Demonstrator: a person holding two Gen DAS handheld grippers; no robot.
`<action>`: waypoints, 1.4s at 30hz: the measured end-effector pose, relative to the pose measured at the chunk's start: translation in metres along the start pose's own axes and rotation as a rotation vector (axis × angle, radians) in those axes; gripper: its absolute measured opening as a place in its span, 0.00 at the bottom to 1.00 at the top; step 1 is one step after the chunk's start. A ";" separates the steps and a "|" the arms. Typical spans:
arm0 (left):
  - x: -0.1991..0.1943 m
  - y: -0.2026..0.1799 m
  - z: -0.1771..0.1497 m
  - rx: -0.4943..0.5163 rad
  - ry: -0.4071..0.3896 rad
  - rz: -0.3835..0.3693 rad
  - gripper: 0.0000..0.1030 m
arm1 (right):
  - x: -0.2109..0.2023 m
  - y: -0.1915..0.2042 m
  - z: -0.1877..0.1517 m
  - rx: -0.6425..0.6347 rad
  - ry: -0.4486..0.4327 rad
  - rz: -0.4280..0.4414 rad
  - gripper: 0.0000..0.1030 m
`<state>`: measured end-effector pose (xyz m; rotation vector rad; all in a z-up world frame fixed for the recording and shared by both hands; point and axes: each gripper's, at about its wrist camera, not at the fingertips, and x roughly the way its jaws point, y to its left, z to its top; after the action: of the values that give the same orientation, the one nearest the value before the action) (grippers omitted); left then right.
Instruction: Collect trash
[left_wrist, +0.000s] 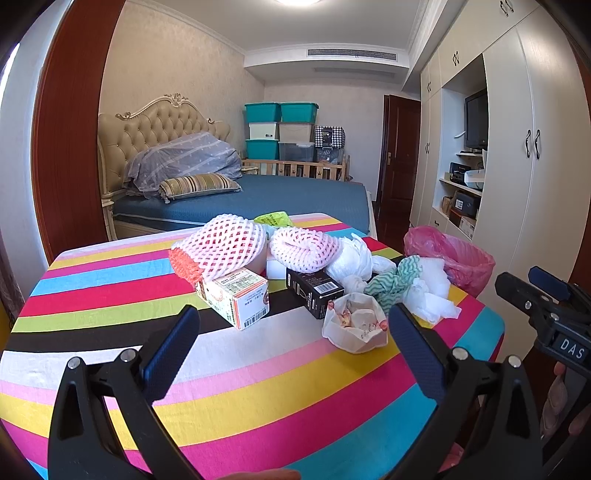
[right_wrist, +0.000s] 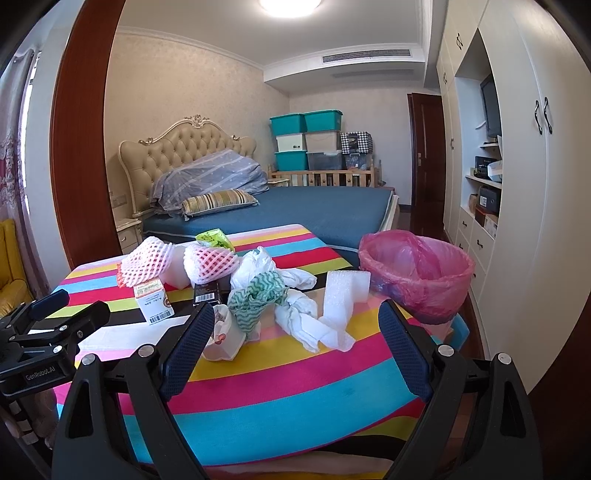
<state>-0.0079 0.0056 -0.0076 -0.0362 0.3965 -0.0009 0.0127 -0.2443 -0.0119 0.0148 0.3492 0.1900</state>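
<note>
The left gripper (left_wrist: 293, 314) is built of matte black plastic arms with triangular cut-outs, joined by silver round-headed screws. Its fingers (left_wrist: 168, 354) are faced with dark blue, finely textured pads. The right gripper (right_wrist: 295, 314) is made the same way: black arms, silver screws, blue-padded fingers (right_wrist: 404, 354). In the left wrist view, white letters "DAS" are seen on the right gripper's black body. In the right wrist view, "GenRobot.AI" is printed in pale letters on the left gripper's body.

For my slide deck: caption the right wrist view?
Open right hand-held gripper faces trash pile beside pink-lined bin.
</note>
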 end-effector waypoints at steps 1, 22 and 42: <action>0.000 0.000 0.000 0.000 0.000 0.000 0.96 | 0.000 0.000 0.000 -0.001 -0.001 -0.001 0.82; 0.000 0.000 0.001 0.000 0.001 0.000 0.96 | -0.001 0.008 -0.004 0.004 0.009 0.009 0.82; -0.001 0.000 -0.001 -0.002 0.003 0.000 0.96 | 0.001 0.007 -0.003 0.017 0.022 0.019 0.82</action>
<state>-0.0095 0.0056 -0.0084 -0.0381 0.3992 -0.0003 0.0110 -0.2376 -0.0142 0.0330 0.3724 0.2058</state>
